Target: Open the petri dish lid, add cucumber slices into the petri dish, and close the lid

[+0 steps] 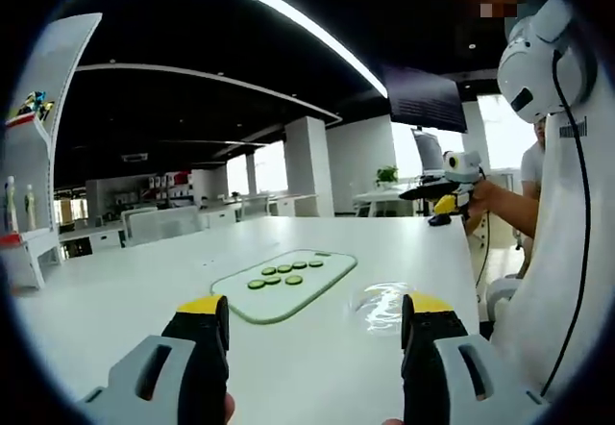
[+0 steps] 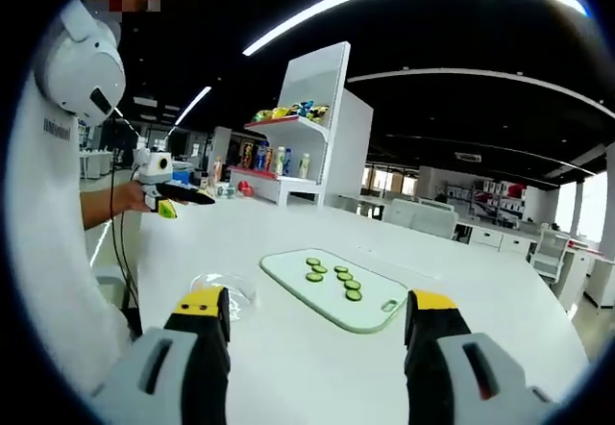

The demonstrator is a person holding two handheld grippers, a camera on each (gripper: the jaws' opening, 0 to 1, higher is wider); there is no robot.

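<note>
The clear round petri dish (image 1: 384, 302) lies with its lid on at lower right of centre in the left gripper view, on the white table (image 1: 115, 300), just beside the right end of the cutting board. In the right gripper view the same dish (image 2: 223, 287) sits at lower left of centre, just beside the board's left end.

One pale green rectangular cutting board (image 1: 285, 284) lies flat at the centre of the left gripper view. It carries seven round green cucumber slices (image 1: 283, 273), arranged in two short rows and not stacked. In the right gripper view the board (image 2: 336, 288) sits at centre, with the slices (image 2: 336, 280) on it.

The left gripper (image 1: 315, 321) rises from the bottom of its own view. Its two black, yellow-tipped jaws stand wide apart and hold nothing. They are above the table and well short of the board.

The right gripper (image 2: 319, 319) rises from the bottom of its own view, with its jaws also spread wide and empty.

A person in a white top, holding the grippers, stands at the right edge of the left gripper view and the left edge of the right gripper view. One white shelving unit (image 2: 322, 122) with bottles and coloured items stands at upper centre of the right gripper view.
</note>
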